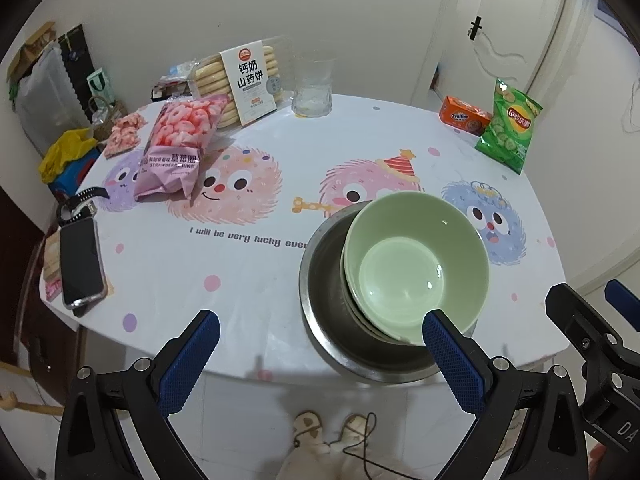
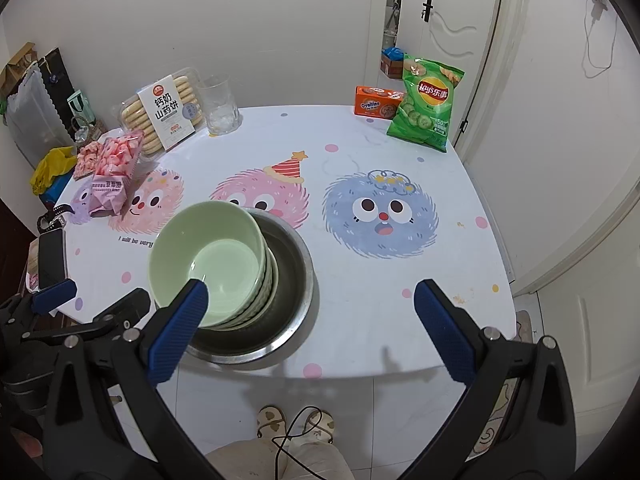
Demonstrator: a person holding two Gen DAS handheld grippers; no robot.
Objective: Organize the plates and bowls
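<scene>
A stack of green bowls (image 1: pixel 416 270) sits tilted inside a metal basin (image 1: pixel 320 280) near the front edge of the worktop (image 1: pixel 248 280). The left gripper (image 1: pixel 320 332) and the right gripper (image 2: pixel 312 300) both hang wide open, holding nothing. A chip bag (image 2: pixel 430 104) stands far back, well apart.

Stack of pale green bowls (image 1: pixel 416 268), glossy, empty, nested one inside another, upright with a slight lean. Sat inside a wide, shallow steel basin (image 1: pixel 320 280), pushed against its right side, top rim well above the basin's edge. Basin rested at the near edge of the worktop (image 1: pixel 248 272), slightly right of middle. Exact bowl count hidden by the nesting.
</scene>
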